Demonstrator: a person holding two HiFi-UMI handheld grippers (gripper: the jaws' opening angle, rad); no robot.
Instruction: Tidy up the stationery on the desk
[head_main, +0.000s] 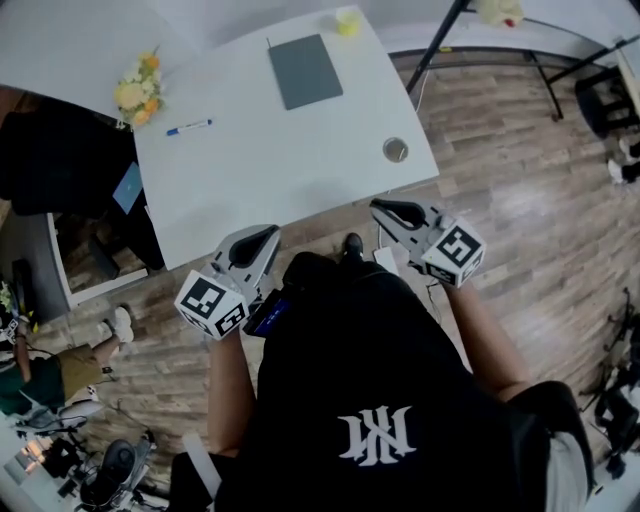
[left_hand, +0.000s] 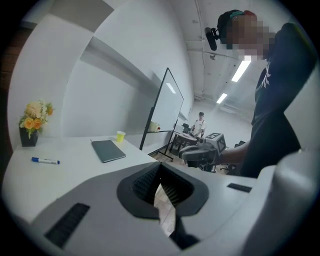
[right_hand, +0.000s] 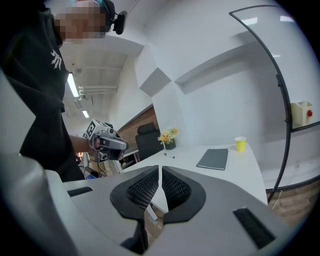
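On the white desk (head_main: 280, 170) lie a dark grey notebook (head_main: 305, 70) and a blue pen (head_main: 188, 127), and a yellow cup (head_main: 348, 22) stands at the far edge. Both grippers hover off the desk's near edge, over the floor. My left gripper (head_main: 262, 238) is shut and empty, pointing toward the desk. The right gripper (head_main: 386, 208) is also shut with nothing in it. In the left gripper view the closed jaws (left_hand: 159, 172) face the notebook (left_hand: 108, 150) and pen (left_hand: 45, 160). The right gripper view shows its closed jaws (right_hand: 160, 175), the notebook (right_hand: 213, 158) and the cup (right_hand: 240, 144).
A pot of yellow flowers (head_main: 138, 92) stands at the desk's left edge, and a small round metal object (head_main: 395, 150) near its right corner. Black stand legs (head_main: 440, 45) cross the wood floor at the upper right. Another person sits at the lower left (head_main: 40, 375).
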